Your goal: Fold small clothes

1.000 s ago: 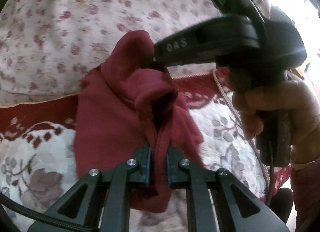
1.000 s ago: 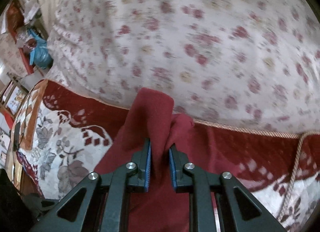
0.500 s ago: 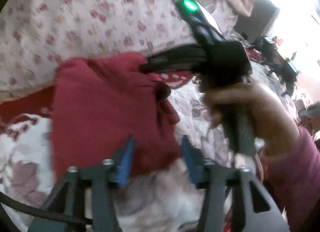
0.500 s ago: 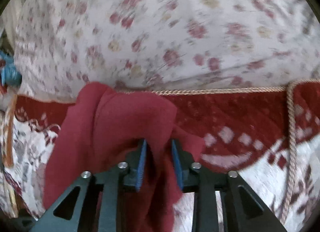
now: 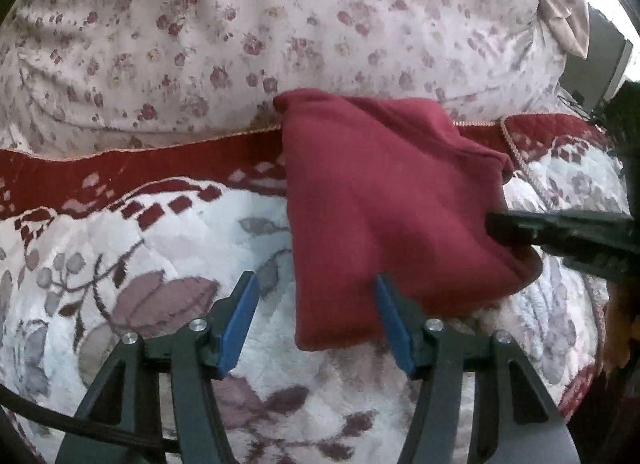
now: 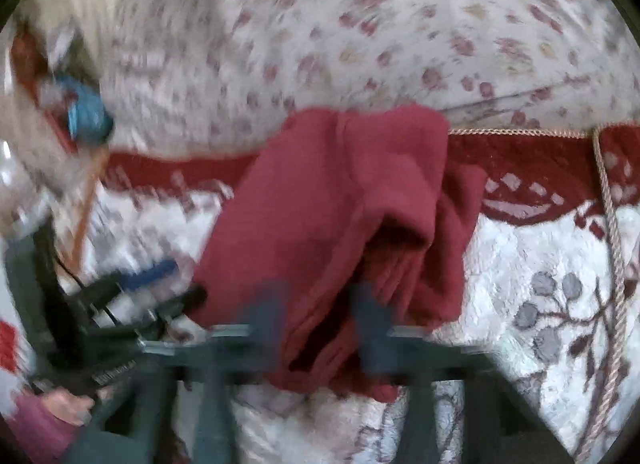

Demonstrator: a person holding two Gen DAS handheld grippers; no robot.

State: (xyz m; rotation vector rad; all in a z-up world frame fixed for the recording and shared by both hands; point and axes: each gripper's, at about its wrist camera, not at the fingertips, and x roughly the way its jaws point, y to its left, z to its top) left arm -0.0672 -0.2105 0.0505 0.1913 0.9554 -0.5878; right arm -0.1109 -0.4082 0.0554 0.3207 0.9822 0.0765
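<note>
Two views. Left wrist: left gripper [image 5: 314,316] spread wide, empty, at the folded maroon knit garment's [image 5: 384,199] near edge on the floral white-and-red quilt [image 5: 160,232]. Right wrist: blurred right gripper [image 6: 316,312], apart around cloth. Best: withdraw slowly, avoid snagging layers.

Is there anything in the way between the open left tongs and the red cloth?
Nothing visible. The left tongs stand open right at the near edge of the red cloth, which lies on the flowered bedspread.
</note>
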